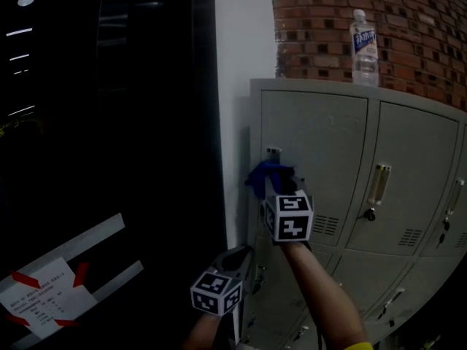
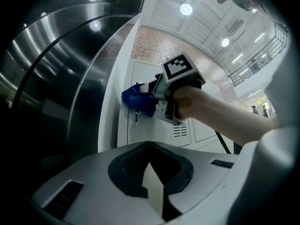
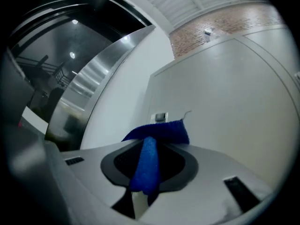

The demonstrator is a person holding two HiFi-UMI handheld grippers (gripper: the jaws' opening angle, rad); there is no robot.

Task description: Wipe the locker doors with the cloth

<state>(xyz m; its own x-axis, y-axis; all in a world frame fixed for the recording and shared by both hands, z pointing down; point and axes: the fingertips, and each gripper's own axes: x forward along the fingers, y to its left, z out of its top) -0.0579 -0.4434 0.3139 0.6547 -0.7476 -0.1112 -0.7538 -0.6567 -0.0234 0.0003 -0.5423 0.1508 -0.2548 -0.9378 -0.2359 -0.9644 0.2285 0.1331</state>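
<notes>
A blue cloth [image 1: 264,176] is pressed against the left edge of the top-left grey locker door [image 1: 321,137], just below a small latch [image 1: 273,152]. My right gripper [image 1: 276,189] is shut on the cloth, whose folds [image 3: 149,161] run between its jaws, with the door [image 3: 225,93] close in front. My left gripper [image 1: 239,259] hangs lower, beside the lockers' left side, shut with nothing in it [image 2: 151,184]. The left gripper view looks up at the cloth [image 2: 137,100], the right gripper [image 2: 157,95] and a key [image 2: 136,116] hanging under the cloth.
A clear water bottle [image 1: 363,47] stands on top of the lockers before a brick wall [image 1: 408,20]. More locker doors [image 1: 412,173] with handles run right and below. A white wall strip [image 1: 237,79] and a dark panel with a taped notice [image 1: 42,302] lie left.
</notes>
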